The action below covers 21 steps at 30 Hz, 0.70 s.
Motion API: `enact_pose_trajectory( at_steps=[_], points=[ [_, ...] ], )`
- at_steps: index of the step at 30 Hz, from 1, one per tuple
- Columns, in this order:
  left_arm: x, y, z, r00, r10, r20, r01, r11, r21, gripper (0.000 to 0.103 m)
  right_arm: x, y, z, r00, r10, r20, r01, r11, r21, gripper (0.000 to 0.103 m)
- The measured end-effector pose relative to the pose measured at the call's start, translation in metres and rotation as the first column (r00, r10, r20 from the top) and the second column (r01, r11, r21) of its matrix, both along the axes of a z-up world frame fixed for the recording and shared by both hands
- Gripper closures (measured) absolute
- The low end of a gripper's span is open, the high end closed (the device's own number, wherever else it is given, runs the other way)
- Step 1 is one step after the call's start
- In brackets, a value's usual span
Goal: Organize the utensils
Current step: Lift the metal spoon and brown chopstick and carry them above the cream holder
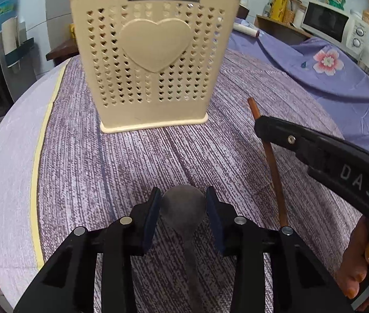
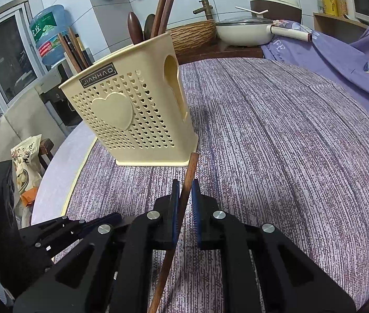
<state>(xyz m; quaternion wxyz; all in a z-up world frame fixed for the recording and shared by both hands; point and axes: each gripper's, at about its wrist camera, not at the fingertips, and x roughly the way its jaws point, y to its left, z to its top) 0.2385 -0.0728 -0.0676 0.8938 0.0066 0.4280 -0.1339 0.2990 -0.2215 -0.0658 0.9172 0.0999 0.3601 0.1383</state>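
A cream plastic utensil holder (image 1: 153,62) with a raised heart and small heart holes stands upright on the table, straight ahead of my left gripper (image 1: 183,198). The holder (image 2: 129,120) has wooden chopsticks and spoons (image 2: 158,13) sticking out of its top. The left gripper's blue pads sit against both sides of the bowl of a dark grey spoon (image 1: 184,208), whose handle runs back under the gripper. My right gripper (image 2: 185,190) is shut on a brown wooden chopstick (image 2: 181,208) that points toward the holder's base. In the left wrist view, the right gripper (image 1: 258,125) holds that chopstick (image 1: 275,172) to the right of the holder.
A purple striped cloth (image 1: 106,169) covers the round table, whose yellow-rimmed edge (image 1: 35,169) curves at the left. A floral purple cloth (image 1: 327,60), a microwave (image 1: 333,23) and a lidded white pan (image 2: 244,30) lie beyond. A person's hand (image 1: 361,260) shows at the lower right.
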Motion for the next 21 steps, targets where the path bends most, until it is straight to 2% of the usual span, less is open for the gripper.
enact_pose_trajectory(
  at_steps=[4, 10, 21],
  points=[
    [-0.003, 0.012, 0.017, 0.998, 0.029, 0.05, -0.028, 0.999, -0.037, 0.068, -0.003, -0.004, 0.008, 1.0, 0.017, 0.012, -0.018, 0.999, 0.038, 0.093],
    [-0.013, 0.028, 0.048, 0.991, 0.052, 0.123, -0.041, 0.995, -0.089, 0.068, -0.015, -0.005, 0.035, 0.996, 0.048, 0.078, -0.052, 0.997, 0.055, 0.094],
    [-0.028, 0.031, 0.093, 0.97, 0.064, 0.236, -0.04, 0.994, -0.106, 0.068, -0.046, -0.005, 0.087, 0.975, 0.097, 0.198, -0.115, 0.99, 0.078, 0.096]
  ],
)
